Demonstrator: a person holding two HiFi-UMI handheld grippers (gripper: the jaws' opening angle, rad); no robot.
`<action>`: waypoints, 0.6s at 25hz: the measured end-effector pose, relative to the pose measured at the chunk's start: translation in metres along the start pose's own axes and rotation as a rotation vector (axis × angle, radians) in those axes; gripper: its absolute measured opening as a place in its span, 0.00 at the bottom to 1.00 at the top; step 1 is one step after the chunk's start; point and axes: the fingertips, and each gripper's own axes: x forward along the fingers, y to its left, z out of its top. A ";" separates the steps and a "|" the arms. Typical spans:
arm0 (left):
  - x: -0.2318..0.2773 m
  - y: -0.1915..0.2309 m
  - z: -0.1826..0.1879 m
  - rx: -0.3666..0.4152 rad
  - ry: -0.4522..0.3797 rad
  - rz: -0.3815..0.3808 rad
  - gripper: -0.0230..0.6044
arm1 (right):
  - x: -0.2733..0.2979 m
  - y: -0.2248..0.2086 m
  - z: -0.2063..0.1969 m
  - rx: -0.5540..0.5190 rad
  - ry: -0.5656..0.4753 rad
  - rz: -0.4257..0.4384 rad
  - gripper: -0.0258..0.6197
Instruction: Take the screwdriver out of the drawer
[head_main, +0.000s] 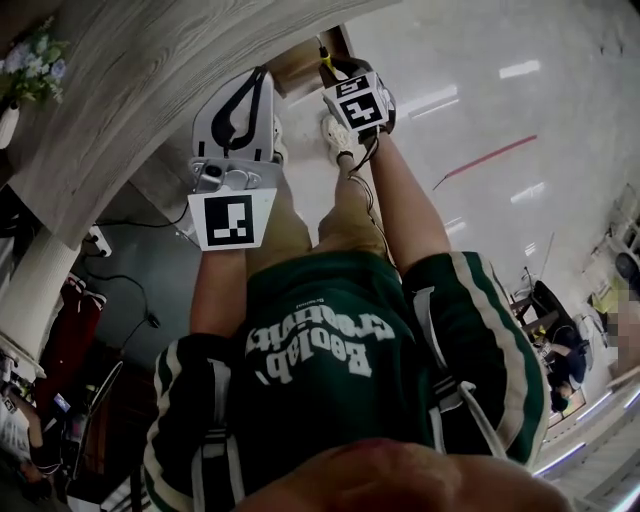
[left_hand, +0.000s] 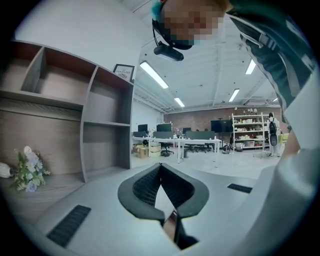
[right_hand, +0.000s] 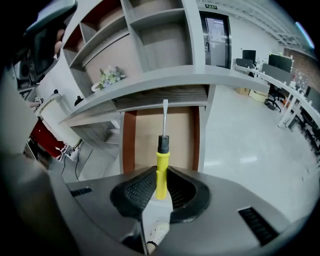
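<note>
The screwdriver (right_hand: 161, 172) has a yellow handle, a black collar and a thin metal shaft. It stands upright between the pads of my right gripper (right_hand: 161, 175), which is shut on the handle. Below its tip lies the open drawer (right_hand: 172, 140), with a pale wooden bottom and reddish-brown sides. In the head view the right gripper (head_main: 330, 62) hangs above the drawer (head_main: 296, 66), and the screwdriver's yellow handle (head_main: 325, 59) shows at the fingertips. My left gripper (head_main: 260, 78) is beside it on the left. Its jaws (left_hand: 160, 167) are shut with nothing between them.
A grey curved counter (right_hand: 150, 82) runs above the drawer, with shelves (right_hand: 165, 30) and a small bunch of flowers (right_hand: 111, 76) on it. Cables and a socket strip (head_main: 98, 240) lie on the floor at the left. The person's shoes (head_main: 340, 135) stand close to the drawer.
</note>
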 end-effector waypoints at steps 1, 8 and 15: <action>-0.001 -0.002 0.003 -0.003 -0.005 0.011 0.06 | -0.007 0.001 -0.001 -0.005 -0.001 0.004 0.16; -0.007 -0.025 0.018 -0.004 -0.023 0.062 0.06 | -0.047 0.000 -0.008 -0.022 -0.031 0.021 0.16; -0.013 -0.041 0.033 -0.016 -0.057 0.130 0.06 | -0.087 -0.007 0.008 -0.045 -0.109 0.035 0.16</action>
